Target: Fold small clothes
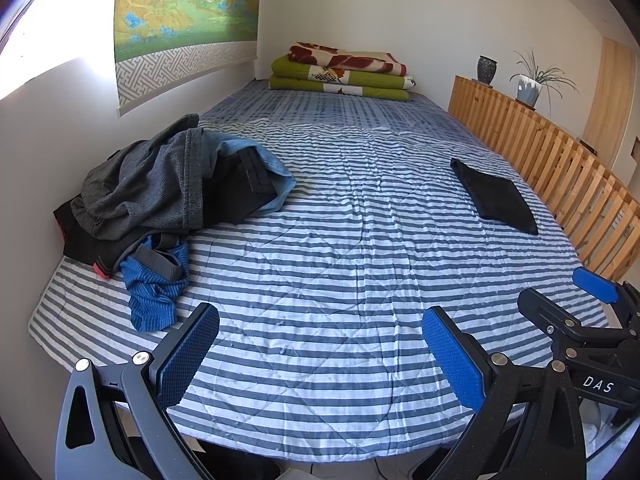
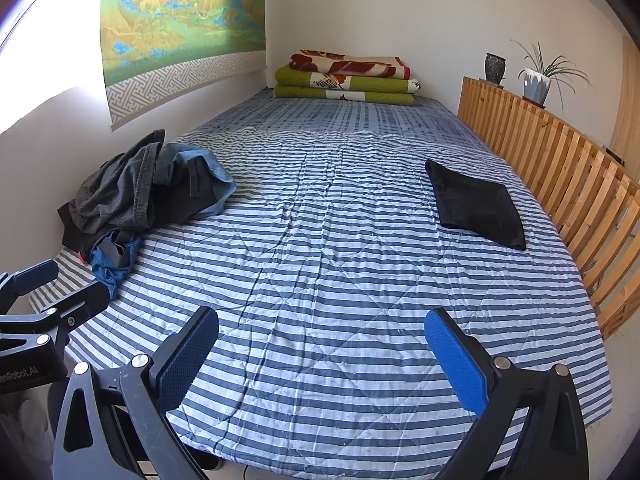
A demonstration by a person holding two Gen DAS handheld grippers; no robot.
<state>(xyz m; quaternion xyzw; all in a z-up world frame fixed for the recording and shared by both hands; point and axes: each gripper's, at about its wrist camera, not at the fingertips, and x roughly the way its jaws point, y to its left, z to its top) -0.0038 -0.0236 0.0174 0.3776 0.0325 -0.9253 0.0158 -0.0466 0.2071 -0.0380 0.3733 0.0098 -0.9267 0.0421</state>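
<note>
A heap of unfolded clothes (image 1: pixel 160 192) (image 2: pixel 140 196) lies on the left side of the bed against the wall: a grey knit garment on top, light blue and black pieces under it, and blue striped shorts (image 1: pixel 156 292) (image 2: pixel 110 264) at its near end. One folded black garment (image 1: pixel 494 196) (image 2: pixel 476 204) lies flat on the right side. My left gripper (image 1: pixel 320 356) hovers open over the bed's near edge, holding nothing. My right gripper (image 2: pixel 322 360) is open and empty too; in the left wrist view it appears at the right edge (image 1: pixel 568 304).
The bed carries a blue-and-white striped quilt (image 1: pixel 320 240) (image 2: pixel 320 248). Folded green and red blankets (image 1: pixel 344 72) (image 2: pixel 348 78) are stacked at the far end. A wooden slatted rail (image 1: pixel 552 160) (image 2: pixel 560 168) borders the right side, with a vase and potted plant on it. A wall bounds the left.
</note>
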